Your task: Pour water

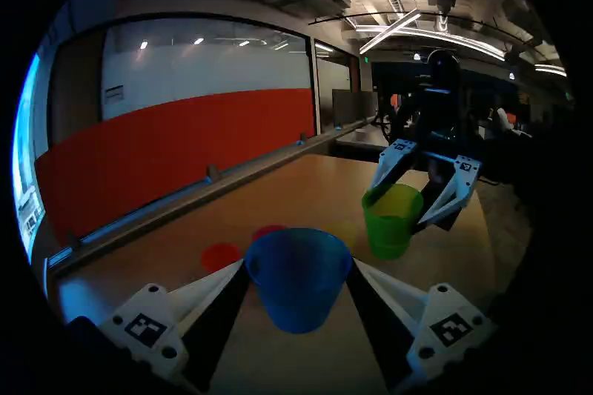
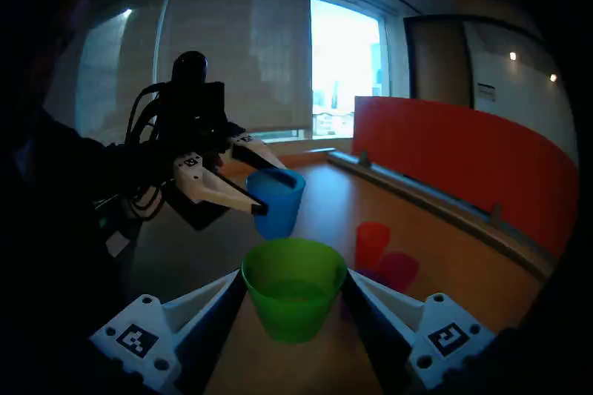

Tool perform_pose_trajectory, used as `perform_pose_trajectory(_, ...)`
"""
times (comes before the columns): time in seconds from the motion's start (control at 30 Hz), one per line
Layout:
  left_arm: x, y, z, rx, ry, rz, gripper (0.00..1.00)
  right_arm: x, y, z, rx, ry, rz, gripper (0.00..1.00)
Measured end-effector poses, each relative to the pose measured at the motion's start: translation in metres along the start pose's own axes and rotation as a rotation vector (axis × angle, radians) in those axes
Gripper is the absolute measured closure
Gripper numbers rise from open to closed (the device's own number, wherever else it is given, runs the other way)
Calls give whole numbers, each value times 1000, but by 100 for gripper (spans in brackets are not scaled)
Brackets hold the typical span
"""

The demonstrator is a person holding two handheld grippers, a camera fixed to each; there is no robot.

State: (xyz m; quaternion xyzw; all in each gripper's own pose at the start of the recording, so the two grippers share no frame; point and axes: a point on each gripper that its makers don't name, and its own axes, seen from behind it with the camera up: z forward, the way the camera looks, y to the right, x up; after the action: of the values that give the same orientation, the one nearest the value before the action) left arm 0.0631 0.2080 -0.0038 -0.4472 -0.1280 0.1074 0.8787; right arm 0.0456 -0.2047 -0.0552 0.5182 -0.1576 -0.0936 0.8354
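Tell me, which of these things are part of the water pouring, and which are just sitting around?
In the job:
- blue cup, gripped by the left gripper
- green cup, gripped by the right gripper

Just lying about:
- red cup, standing on the table
- purple cup beside it

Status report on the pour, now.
Left gripper shut on blue cup; right gripper shut on green cup. Both cups upright, apart, no pour yet. Red cup on table, off to the side.
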Motion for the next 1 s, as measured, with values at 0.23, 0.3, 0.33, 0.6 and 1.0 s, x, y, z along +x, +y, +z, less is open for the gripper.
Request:
perform_pose_trajectory(0.23, -28, 9, 9, -23, -78, 47, 12, -18, -2, 3, 15, -48, 0, 9)
perform_pose_trajectory(0.3, -35, 12, 11, -32, -99, 64, 12, -22, -2, 5, 19, -60, 0, 9)
perform_pose_trajectory(0.33, -39, 14, 12, -37, -109, 71, 12, -24, -2, 5, 20, -66, 1, 9)
perform_pose_trajectory(0.6, -62, 23, 17, -66, -167, 95, 12, -43, -4, 10, 31, -108, 1, 9)
perform_pose_trajectory(1.0, -82, 31, 22, -103, -225, 108, 12, -65, -6, 18, 47, -163, -5, 9)
